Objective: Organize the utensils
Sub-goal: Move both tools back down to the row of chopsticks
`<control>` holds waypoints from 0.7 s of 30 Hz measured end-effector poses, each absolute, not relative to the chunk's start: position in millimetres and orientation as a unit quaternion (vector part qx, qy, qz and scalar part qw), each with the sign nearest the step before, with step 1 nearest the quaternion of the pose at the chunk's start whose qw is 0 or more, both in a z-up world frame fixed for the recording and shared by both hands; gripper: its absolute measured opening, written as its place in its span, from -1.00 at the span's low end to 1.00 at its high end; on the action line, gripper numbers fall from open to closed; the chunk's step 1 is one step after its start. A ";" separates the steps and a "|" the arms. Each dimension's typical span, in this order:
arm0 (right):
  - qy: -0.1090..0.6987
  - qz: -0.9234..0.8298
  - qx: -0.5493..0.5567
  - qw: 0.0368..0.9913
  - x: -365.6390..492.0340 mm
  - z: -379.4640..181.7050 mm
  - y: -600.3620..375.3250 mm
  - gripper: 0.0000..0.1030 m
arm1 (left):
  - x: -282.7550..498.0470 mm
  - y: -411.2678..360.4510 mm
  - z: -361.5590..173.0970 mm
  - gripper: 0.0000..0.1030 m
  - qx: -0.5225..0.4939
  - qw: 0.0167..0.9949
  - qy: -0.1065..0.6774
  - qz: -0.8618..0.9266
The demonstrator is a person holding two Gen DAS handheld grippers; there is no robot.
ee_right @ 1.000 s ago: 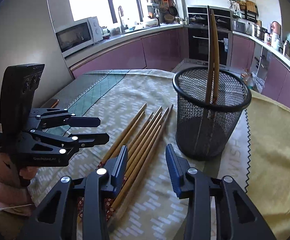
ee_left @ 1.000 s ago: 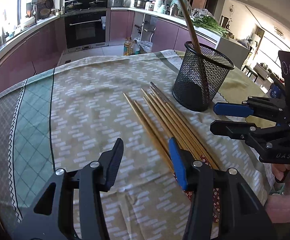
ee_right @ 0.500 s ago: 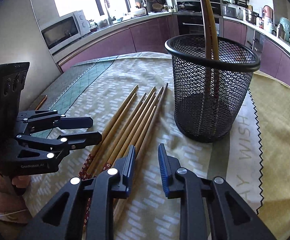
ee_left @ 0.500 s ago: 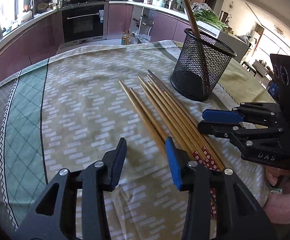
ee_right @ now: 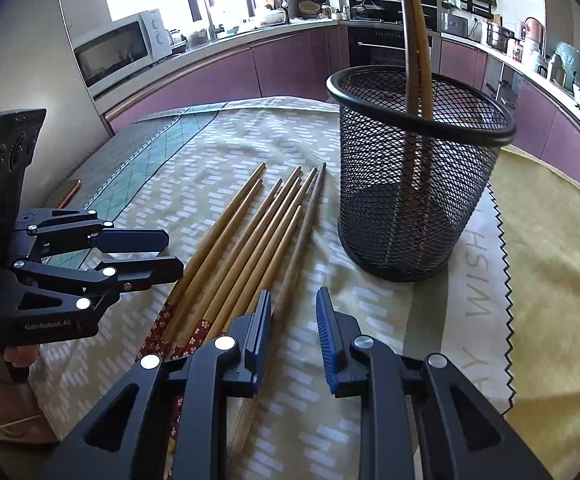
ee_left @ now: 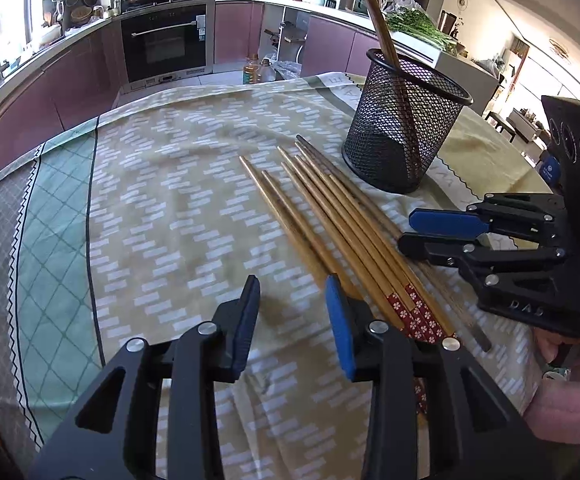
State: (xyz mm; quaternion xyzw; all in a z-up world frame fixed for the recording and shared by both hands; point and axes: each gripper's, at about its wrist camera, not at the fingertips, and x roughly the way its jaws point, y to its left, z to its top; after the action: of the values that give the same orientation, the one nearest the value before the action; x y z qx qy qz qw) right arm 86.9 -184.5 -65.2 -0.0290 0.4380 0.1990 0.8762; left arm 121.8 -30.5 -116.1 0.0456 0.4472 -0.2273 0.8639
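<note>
Several wooden chopsticks (ee_left: pixel 330 216) lie side by side on the patterned tablecloth, also in the right wrist view (ee_right: pixel 246 248). A black mesh holder (ee_left: pixel 404 136) stands upright beyond them with two chopsticks (ee_right: pixel 416 56) in it; it also shows in the right wrist view (ee_right: pixel 414 184). My left gripper (ee_left: pixel 292 300) is open and empty, low over the near left ends of the chopsticks. My right gripper (ee_right: pixel 292 312) is open and empty, low over the rightmost chopstick's near part. Each gripper shows in the other's view: the right gripper (ee_left: pixel 414 228), the left gripper (ee_right: pixel 170 254).
The table is covered by a beige and green cloth (ee_left: pixel 150 208) and a yellow cloth (ee_right: pixel 550 264) on the right. A phone-like flat object (ee_right: pixel 68 194) lies near the table's left edge. Kitchen counters, an oven (ee_left: pixel 166 40) and a microwave (ee_right: pixel 118 50) stand behind.
Both grippers have come down and forward toward the chopsticks. The right jaws narrowed, then opened a little again. The chopsticks and holder have not moved.
</note>
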 end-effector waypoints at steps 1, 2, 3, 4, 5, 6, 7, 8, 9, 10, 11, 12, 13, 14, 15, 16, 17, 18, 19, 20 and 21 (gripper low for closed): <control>0.439 0.197 -0.031 0.876 88.5 -65.9 -182.0 -0.58 | 122.9 -31.6 -115.5 -0.31 0.042 0.864 0.446 -0.230; 0.438 0.194 -0.033 0.877 89.5 -66.8 -179.4 -0.57 | 123.7 -32.5 -115.2 -0.30 0.040 0.864 0.446 -0.231; 0.437 0.192 -0.035 0.878 90.3 -67.2 -177.1 -0.58 | 124.9 -34.1 -115.3 -0.30 0.040 0.864 0.445 -0.231; 0.436 0.190 -0.037 0.879 91.5 -67.3 -176.3 -0.58 | 126.3 -35.2 -115.9 -0.31 0.042 0.864 0.445 -0.230; 0.436 0.187 -0.037 0.880 92.8 -67.5 -176.2 -0.58 | 127.8 -36.7 -117.1 -0.34 0.044 0.864 0.447 -0.229; 0.435 0.186 -0.036 0.880 93.4 -67.8 -176.4 -0.58 | 129.1 -37.8 -118.2 -0.33 0.046 0.863 0.449 -0.228; 0.434 0.185 -0.035 0.881 94.1 -68.1 -176.5 -0.58 | 129.7 -38.3 -118.2 -0.33 0.046 0.863 0.447 -0.229; 0.434 0.185 -0.035 0.881 94.5 -68.1 -176.6 -0.58 | 130.0 -38.3 -118.0 -0.36 0.048 0.863 0.447 -0.229; 0.434 0.185 -0.034 0.881 94.5 -68.0 -177.4 -0.58 | 130.4 -37.7 -118.0 -0.39 0.047 0.863 0.448 -0.230; 0.434 0.185 -0.034 0.881 94.3 -67.8 -178.6 -0.60 | 130.7 -36.8 -118.0 -0.43 0.046 0.862 0.449 -0.231; 0.434 0.185 -0.034 0.881 93.9 -67.8 -179.4 -0.61 | 130.4 -35.6 -117.5 -0.50 0.046 0.861 0.449 -0.233; 0.434 0.185 -0.033 0.881 93.5 -67.9 -180.5 -0.62 | 130.5 -34.8 -117.6 -0.55 0.048 0.861 0.451 -0.232; 0.434 0.185 -0.030 0.881 93.5 -67.9 -181.6 -0.63 | 130.0 -33.5 -117.1 -0.55 0.049 0.861 0.450 -0.232; 0.435 0.185 -0.030 0.881 93.9 -67.8 -181.2 -0.63 | 130.0 -31.9 -116.9 -0.55 0.048 0.861 0.451 -0.231; 0.435 0.186 -0.032 0.880 94.4 -67.9 -180.8 -0.63 | 130.5 -31.1 -116.8 -0.52 0.048 0.861 0.451 -0.228; 0.436 0.185 -0.034 0.880 95.3 -67.9 -180.2 -0.63 | 131.0 -30.8 -117.0 -0.45 0.050 0.862 0.451 -0.225; 0.435 0.184 -0.033 0.881 96.5 -67.7 -179.3 -0.63 | 132.6 -31.2 -117.5 -0.41 0.052 0.863 0.451 -0.221; 0.436 0.184 -0.031 0.880 98.3 -67.5 -178.8 -0.62 | 134.3 -31.0 -118.3 -0.41 0.050 0.863 0.452 -0.220; 0.436 0.185 -0.030 0.880 100.4 -67.3 -178.4 -0.61 | 136.6 -31.2 -119.2 -0.41 0.047 0.862 0.455 -0.220; 0.435 0.185 -0.028 0.881 102.1 -67.3 -178.7 -0.61 | 139.3 -31.5 -119.6 -0.42 0.045 0.862 0.455 -0.220; 0.436 0.183 -0.024 0.881 104.2 -67.2 -179.4 -0.61 | 142.4 -32.3 -119.5 -0.44 0.043 0.862 0.455 -0.220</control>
State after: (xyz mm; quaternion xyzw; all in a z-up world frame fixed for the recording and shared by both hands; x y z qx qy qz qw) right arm 104.2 -179.4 -67.2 -0.0243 0.4361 0.1834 0.8807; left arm 142.4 -32.3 -119.5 0.0434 0.4553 -0.2196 0.8618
